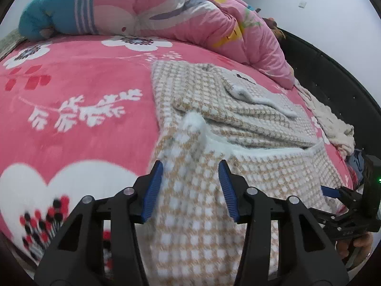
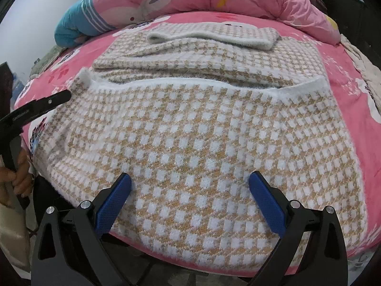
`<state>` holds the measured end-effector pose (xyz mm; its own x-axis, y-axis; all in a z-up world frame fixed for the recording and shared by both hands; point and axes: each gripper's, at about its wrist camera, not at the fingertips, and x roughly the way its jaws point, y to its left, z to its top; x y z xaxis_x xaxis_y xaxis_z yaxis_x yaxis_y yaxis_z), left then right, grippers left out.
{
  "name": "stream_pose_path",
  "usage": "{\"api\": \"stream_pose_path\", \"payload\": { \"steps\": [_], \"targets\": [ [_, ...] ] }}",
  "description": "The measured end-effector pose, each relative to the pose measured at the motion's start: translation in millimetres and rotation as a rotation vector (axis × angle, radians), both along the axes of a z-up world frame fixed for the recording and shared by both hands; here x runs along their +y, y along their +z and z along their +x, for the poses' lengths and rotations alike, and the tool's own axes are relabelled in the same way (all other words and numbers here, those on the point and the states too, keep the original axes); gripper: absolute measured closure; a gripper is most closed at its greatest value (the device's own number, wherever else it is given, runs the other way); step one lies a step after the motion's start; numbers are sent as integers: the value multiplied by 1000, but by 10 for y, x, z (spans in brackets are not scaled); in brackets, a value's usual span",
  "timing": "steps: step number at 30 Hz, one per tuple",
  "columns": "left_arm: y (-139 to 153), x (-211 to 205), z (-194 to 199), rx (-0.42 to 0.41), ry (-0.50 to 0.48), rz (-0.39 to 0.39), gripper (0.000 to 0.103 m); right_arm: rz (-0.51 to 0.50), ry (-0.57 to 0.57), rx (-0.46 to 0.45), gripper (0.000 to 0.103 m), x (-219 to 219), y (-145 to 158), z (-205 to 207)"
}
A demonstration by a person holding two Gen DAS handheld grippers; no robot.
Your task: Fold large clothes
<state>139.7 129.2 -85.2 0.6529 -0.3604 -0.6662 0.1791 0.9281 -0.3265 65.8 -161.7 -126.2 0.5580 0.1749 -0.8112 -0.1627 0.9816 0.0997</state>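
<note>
Sweater: the checked knit sweater (image 2: 202,128) lay flat on the pink bedspread (image 1: 78,124), directly ahead of both our grippers.
Progress: we judged the sleeves and bottom hem (image 2: 190,82) already folded in; a final fold seemed left.
Left gripper (image 1: 190,166): half open around the raised left hem corner (image 1: 194,121), pads not pressing.
Right gripper (image 2: 190,181): wide open, empty, over the near edge.

light: even, soft, bright | shadows: faint | glare: none | blur: left view, around the claw (image 1: 190,176) | edges: fisheye-bent, dark corners
</note>
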Motion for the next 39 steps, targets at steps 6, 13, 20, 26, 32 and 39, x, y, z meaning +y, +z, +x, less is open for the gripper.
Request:
{"api": "stream_pose_path", "payload": {
  "steps": [6,13,20,26,32,39],
  "targets": [
    [-24,-14,145,7,-29,-7,64,-3,0,0,6,6,-9,-19],
    [52,-92,35,-15,-133,-61,66,-5,2,2,6,10,-12,16],
    [-160,-76,358,114,-90,-12,66,-2,7,3,6,4,0,50],
    [-115,-150,207,106,-109,26,66,6,23,3,6,-29,-17,63],
    [-152,-307,178,115,-55,169,65,68,16,-50,6,-408,241,-101],
    [-148,-414,152,99,-35,246,64,99,-137,-140,15,-1288,543,4]
  ]
}}
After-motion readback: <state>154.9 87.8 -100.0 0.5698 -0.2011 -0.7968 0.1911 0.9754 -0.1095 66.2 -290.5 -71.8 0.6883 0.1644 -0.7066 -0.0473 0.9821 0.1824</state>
